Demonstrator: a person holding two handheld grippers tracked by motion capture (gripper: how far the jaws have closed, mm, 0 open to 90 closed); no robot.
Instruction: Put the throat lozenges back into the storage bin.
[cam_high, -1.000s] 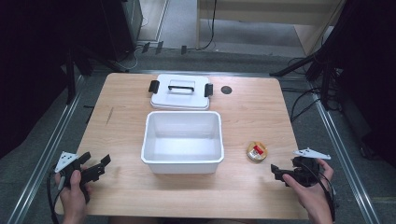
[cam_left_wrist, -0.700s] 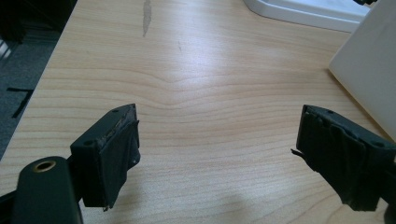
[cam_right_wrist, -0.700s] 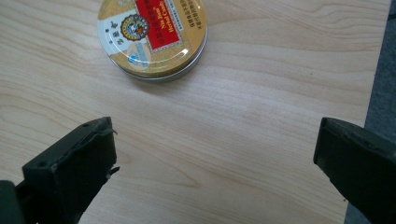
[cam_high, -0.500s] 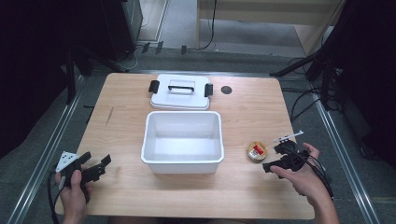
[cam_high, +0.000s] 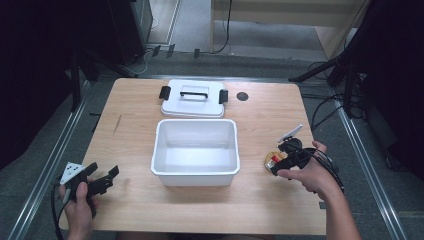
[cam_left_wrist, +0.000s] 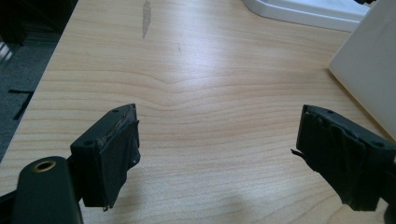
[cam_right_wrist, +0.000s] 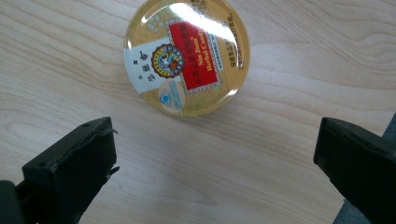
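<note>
A round gold tin (cam_right_wrist: 187, 56) with a red and white label lies flat on the wooden table (cam_high: 135, 100), right of the white bin (cam_high: 196, 172); in the high view the tin (cam_high: 271, 160) peeks out beside my right gripper (cam_high: 278, 165). That right gripper (cam_right_wrist: 215, 163) hovers open just over the tin, jaws spread wider than it, touching nothing. My left gripper (cam_high: 102, 180) is held open near the table's front left corner; in its own view the left gripper (cam_left_wrist: 217, 154) frames bare wood.
The empty white bin stands mid-table, its side wall (cam_left_wrist: 369, 70) at the right of the left gripper view. Its white lid (cam_high: 194, 98) with black handle and clips lies behind it. A small dark disc (cam_high: 242, 96) sits at the back right.
My right gripper has moved left and forward from the table's right edge to hover over the gold tin, tilting downward. The left gripper has barely moved.
</note>
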